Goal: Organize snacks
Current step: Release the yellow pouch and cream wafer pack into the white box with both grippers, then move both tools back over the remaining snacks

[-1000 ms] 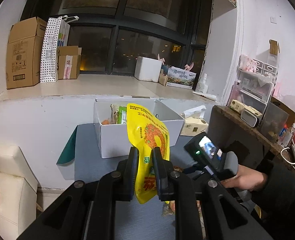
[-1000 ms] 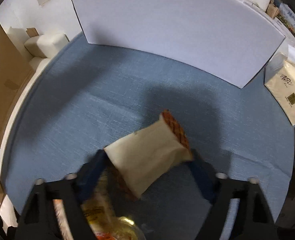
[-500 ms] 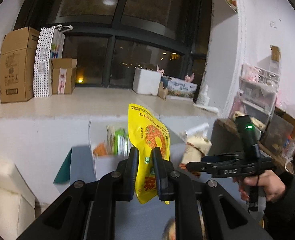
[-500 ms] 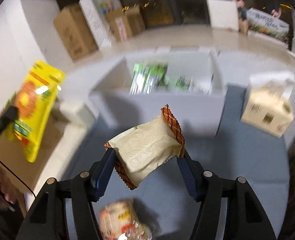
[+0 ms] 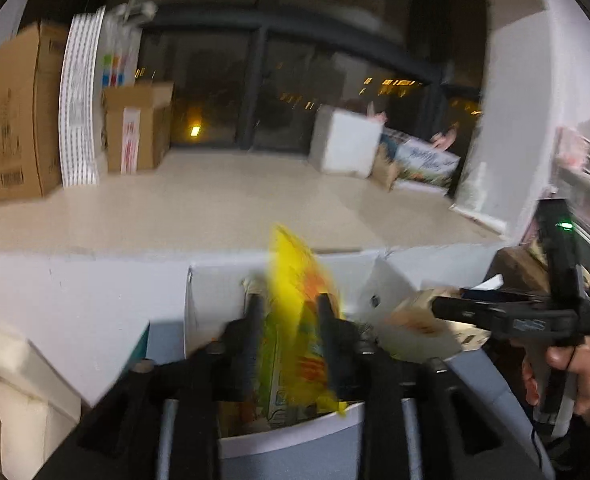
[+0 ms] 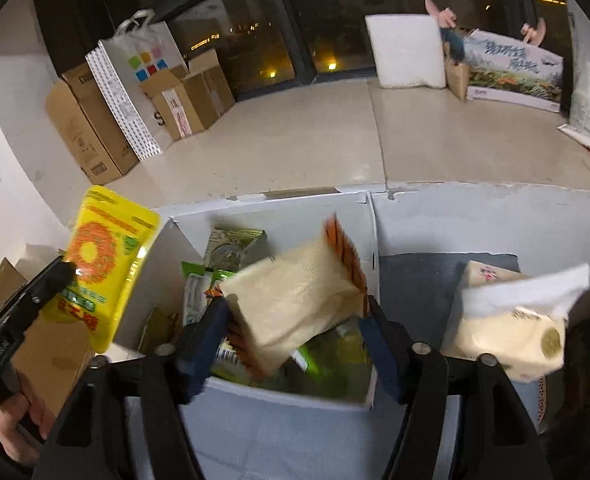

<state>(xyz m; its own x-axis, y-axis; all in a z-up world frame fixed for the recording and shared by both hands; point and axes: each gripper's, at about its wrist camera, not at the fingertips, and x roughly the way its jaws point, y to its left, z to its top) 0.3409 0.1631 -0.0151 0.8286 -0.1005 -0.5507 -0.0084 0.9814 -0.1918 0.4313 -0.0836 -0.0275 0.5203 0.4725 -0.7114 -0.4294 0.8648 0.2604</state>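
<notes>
The left gripper (image 5: 289,318) is clamped on a yellow pouch (image 5: 301,320), which stands upright between its jaws with its top rising above the fingertips, held over the open white box (image 5: 295,436). The right gripper (image 6: 295,318) grips a tilted beige packet (image 6: 295,304) with orange crimped ends across its middle, also over the box, above the green snacks (image 6: 231,248) inside. A tissue pack (image 6: 511,332) sits on the blue table (image 6: 295,436) just right of the box.

Cardboard boxes (image 6: 95,128), dotted paper bag (image 6: 135,92), white foam block (image 6: 409,52) along the window ledge (image 6: 315,136).
</notes>
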